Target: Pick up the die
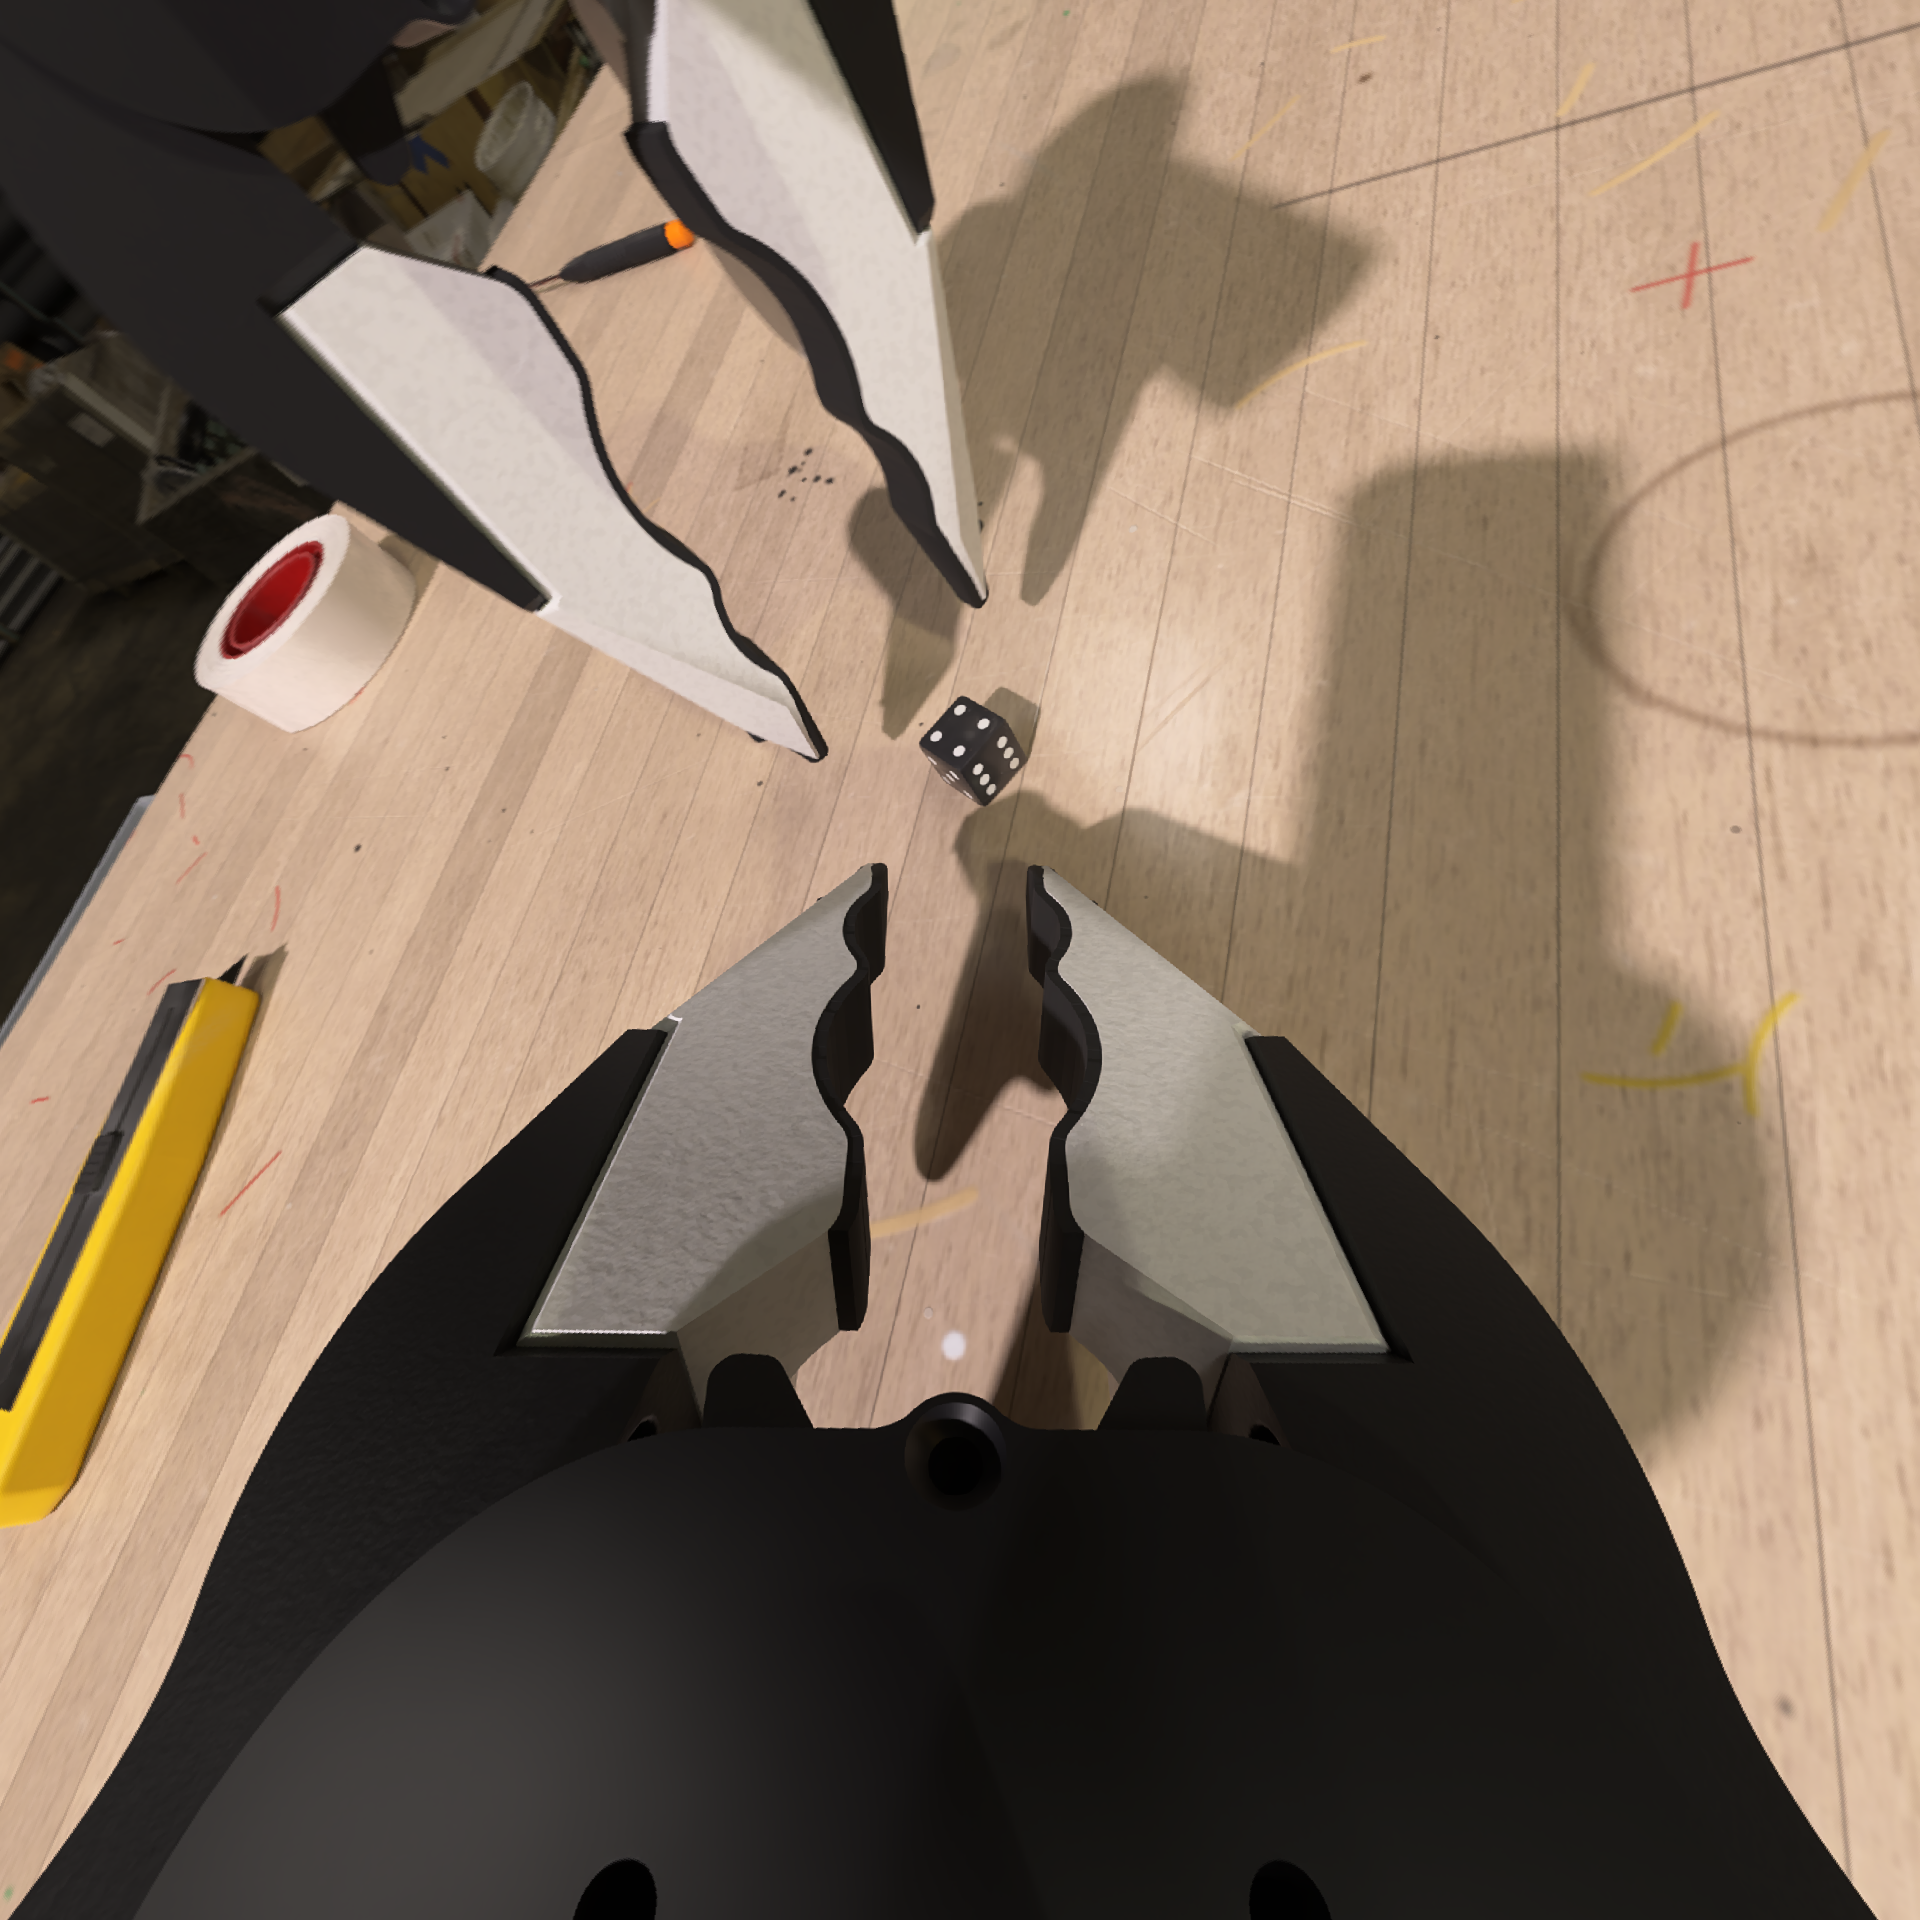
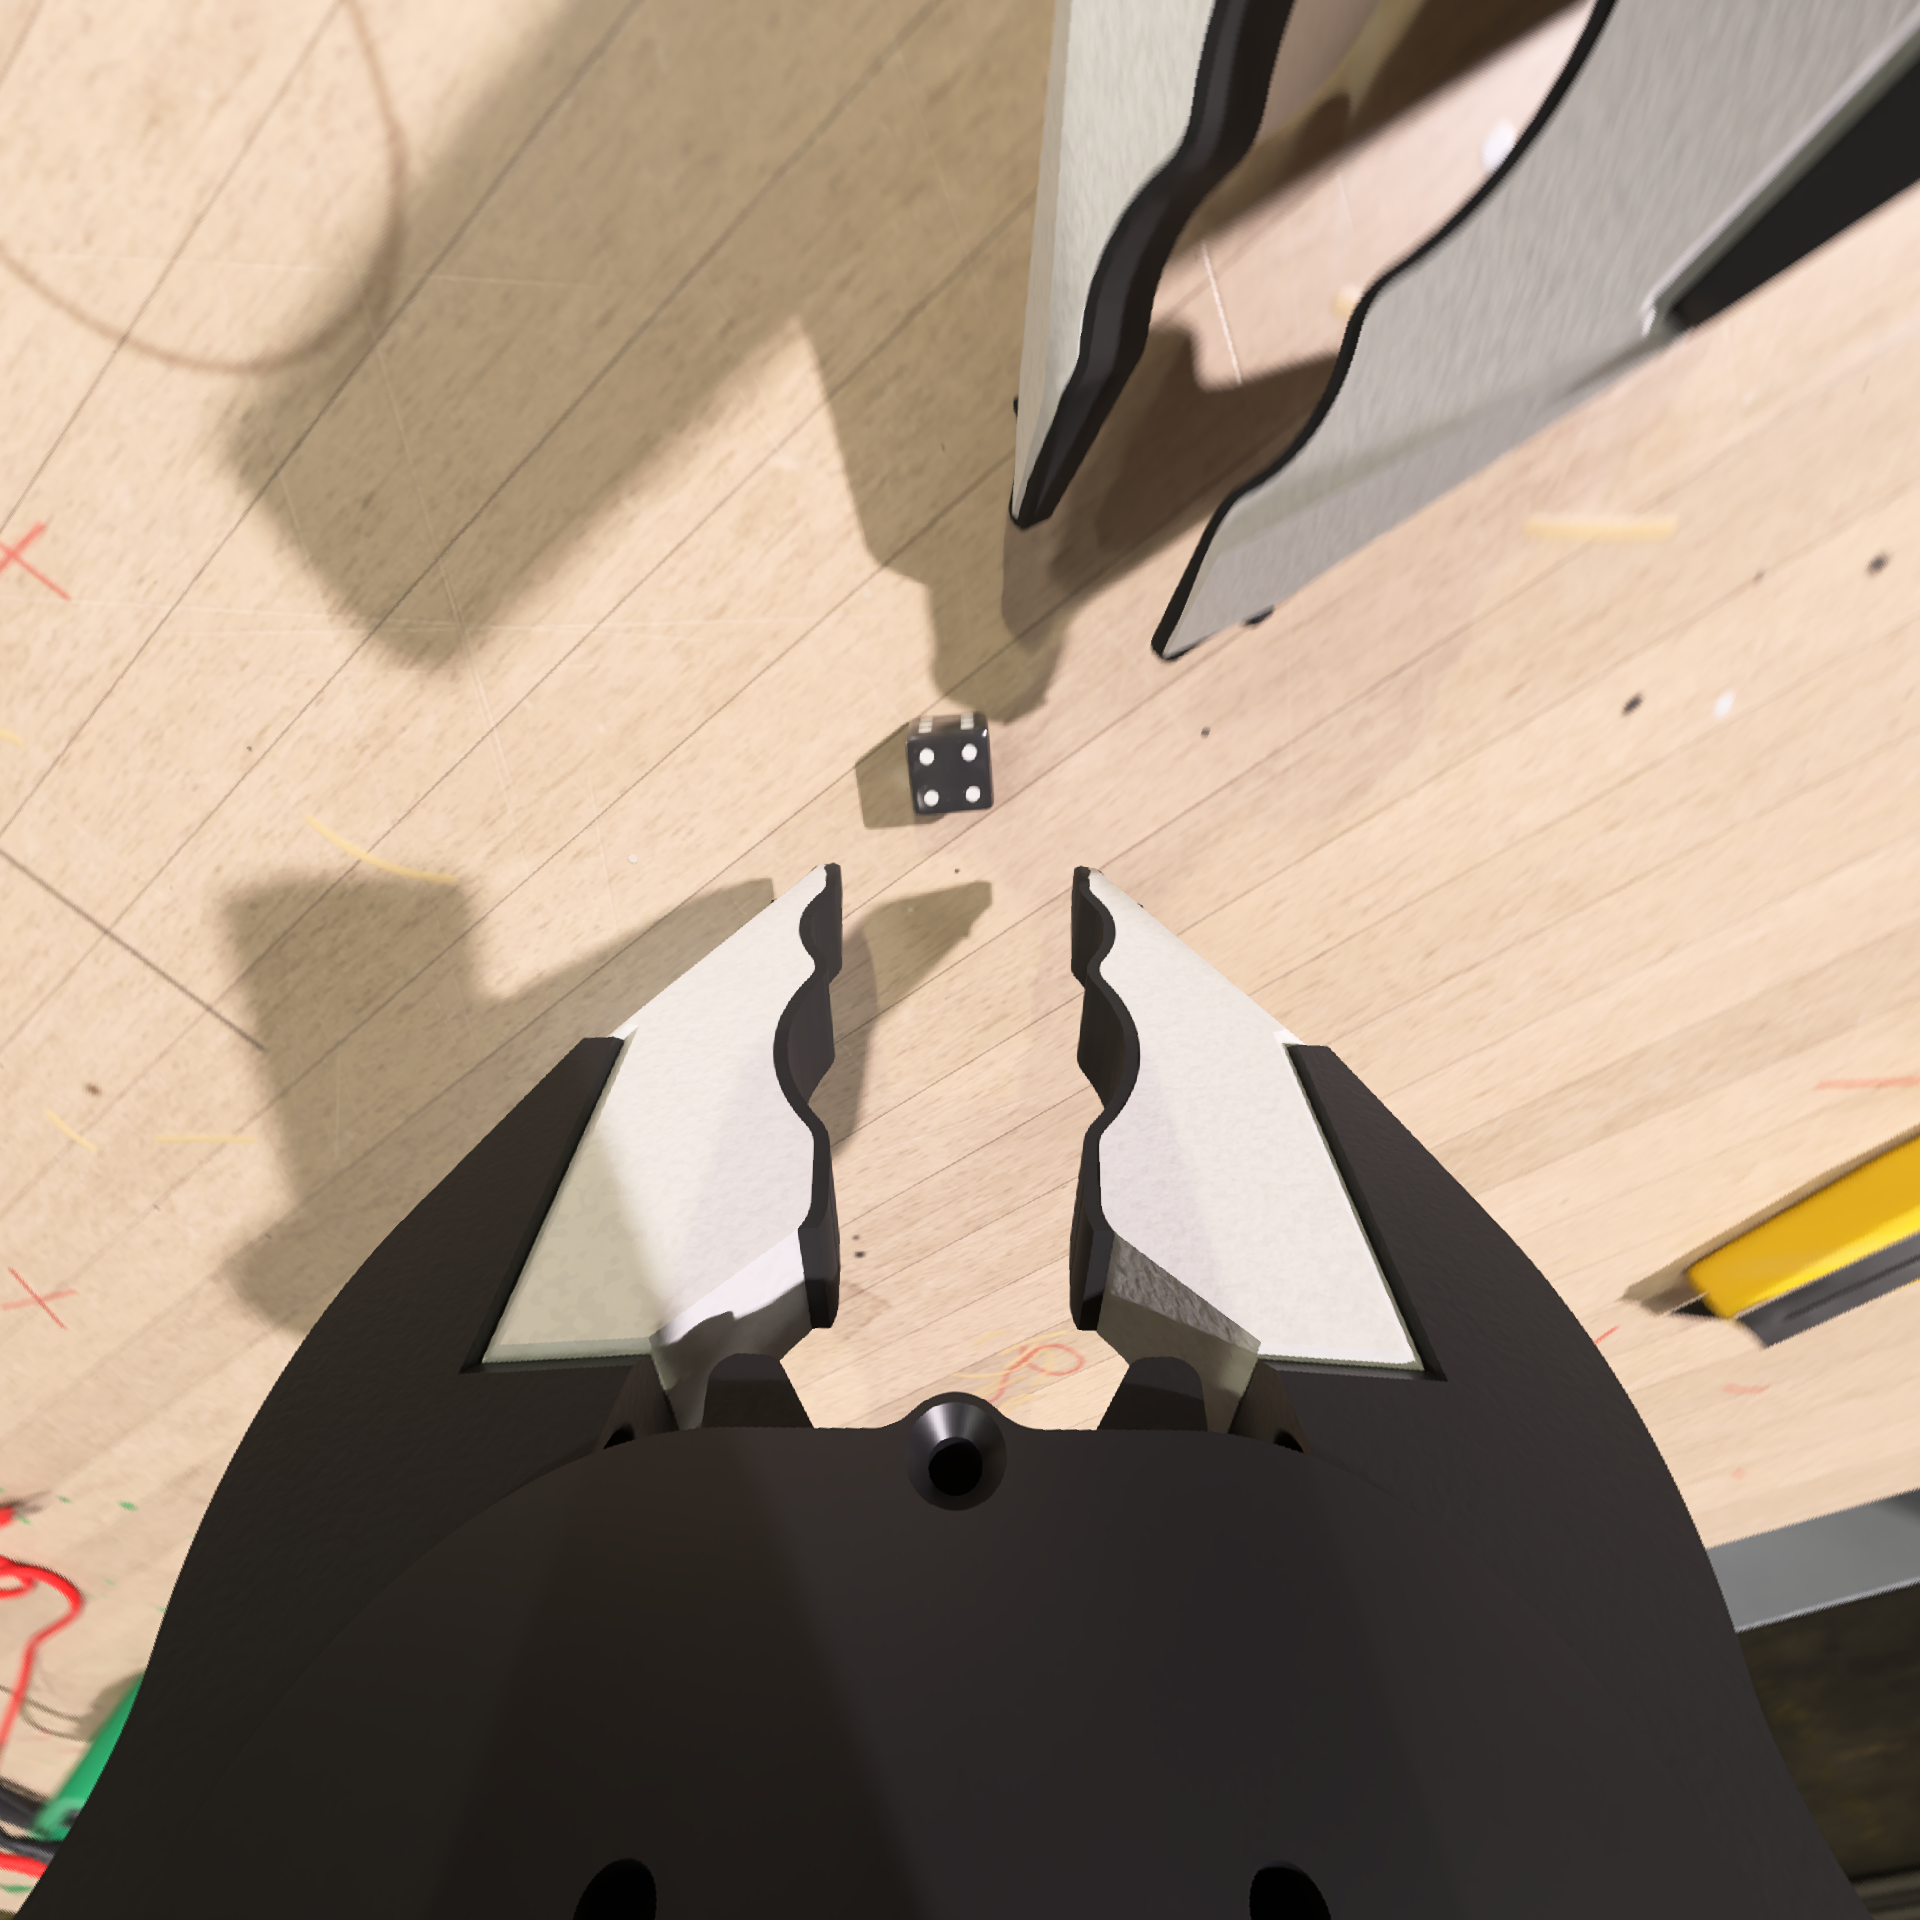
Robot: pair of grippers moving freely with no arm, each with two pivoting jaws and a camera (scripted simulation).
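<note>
Die [image 1: 975, 750] sits loose on the desk [image 1: 1351, 935], just ahead of my left gripper [image 1: 957, 873] and right gripper [image 2: 956, 875], jaws parted, empty; approach underway; next I must straddle it.

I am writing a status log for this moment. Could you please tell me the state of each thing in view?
die: resting on the table, free, not gripped
left gripper: open, empty, short of the die
right gripper: open, empty, short of the die
tape roll: lying on its side near the table edge
yellow knife: flat on the table; blade state unclear
</note>
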